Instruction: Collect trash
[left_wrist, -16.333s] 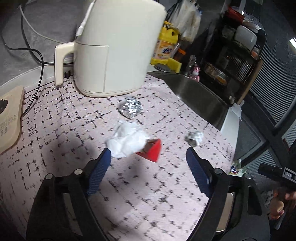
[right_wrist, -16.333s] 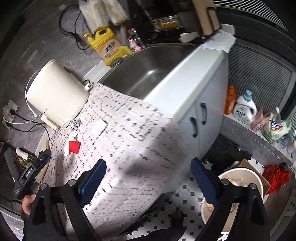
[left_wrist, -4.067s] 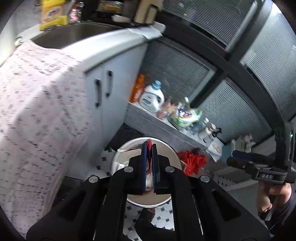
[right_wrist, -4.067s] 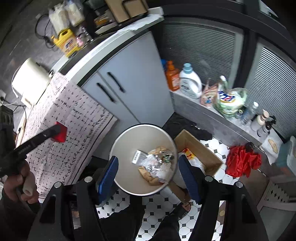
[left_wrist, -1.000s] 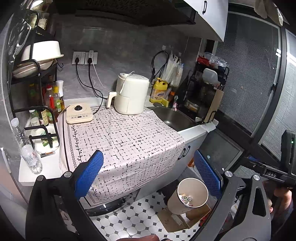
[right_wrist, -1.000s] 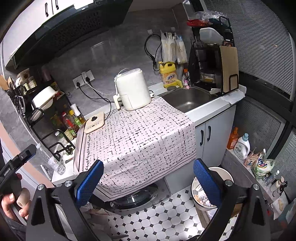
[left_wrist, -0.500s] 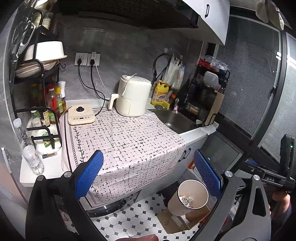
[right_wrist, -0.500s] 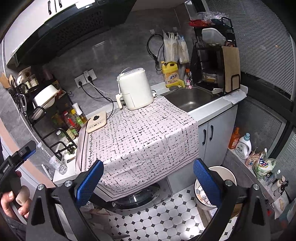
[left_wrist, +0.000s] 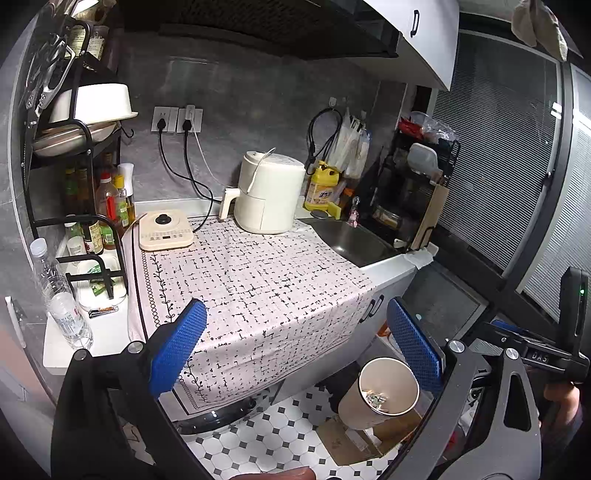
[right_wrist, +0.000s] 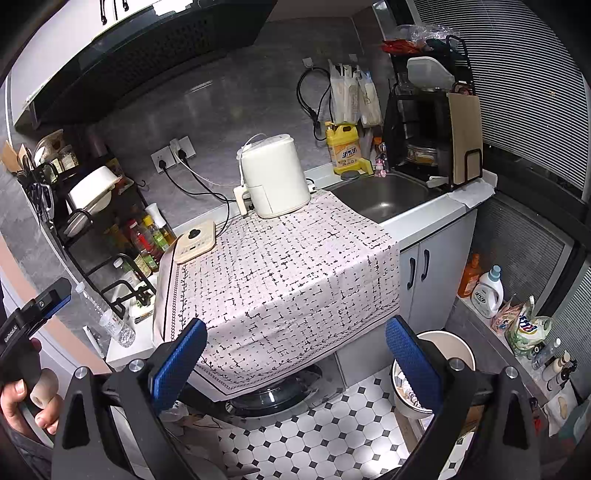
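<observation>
Claws (left_wrist: 295, 341) (right_wrist: 295, 352) agape (empty), well back from tablecloth (left_wrist: 258, 280) edge

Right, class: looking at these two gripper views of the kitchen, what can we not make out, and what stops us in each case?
- Trash bin contents, right wrist view: the right gripper's finger covers most of the opening.
- Scraps in the bin, left wrist view: too small to identify.
- Sink basin, left wrist view: far side hidden by the dish rack.
- Spice bottle labels: too small to read.

Pink/blk crosshatch tablecloth (left_wrist: 258, 288), cream fryer (left_wrist: 267, 197)
</observation>
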